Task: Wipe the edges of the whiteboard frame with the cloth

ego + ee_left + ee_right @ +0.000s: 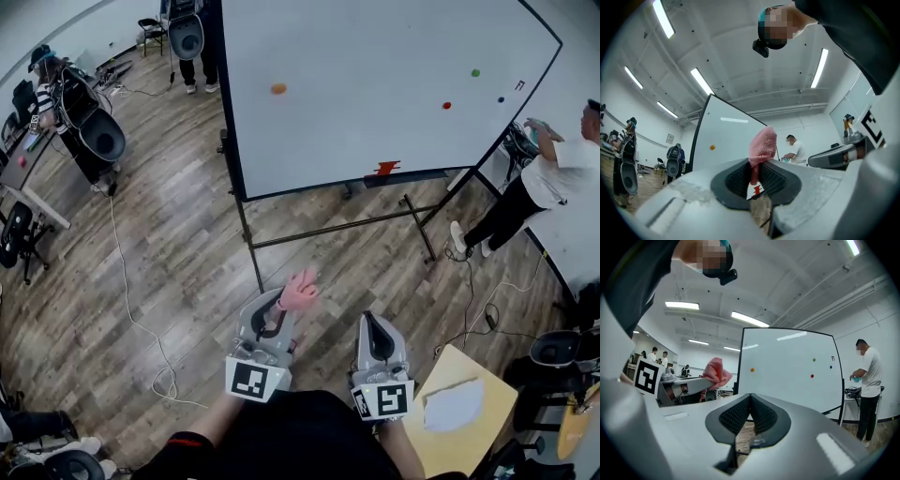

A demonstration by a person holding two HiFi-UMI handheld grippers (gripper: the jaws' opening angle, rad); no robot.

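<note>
**Pink cloth clamped in the left tongs, whiteboard well ahead**

Seen in the left gripper view, the left tongs are pressed together on a lower fold of the cloth. The rest of the cloth bunches up above their tips. In the head view the cloth pokes out past those tips, over the wooden floor and well apart from the whiteboard.

The right tongs sit just beside the left ones. The right gripper view shows their jaws closed on each other with nothing between them. Both pairs point toward the whiteboard.

The whiteboard has a dark frame and stands on a dark metal stand. Small round magnets dot its white face:
- an orange magnet toward the left
- a green magnet toward the right
- a red magnet toward the right
- a blue magnet toward the right

A small red item sits at the board's lower edge.

A person in a white shirt and dark trousers stands at the right end of the board, arms reaching forward. To the right of the right tongs, a small tan table carries a crumpled white sheet. I cannot tell whether that sheet is paper or fabric. A pale cable trails across the floor on the left.
</note>
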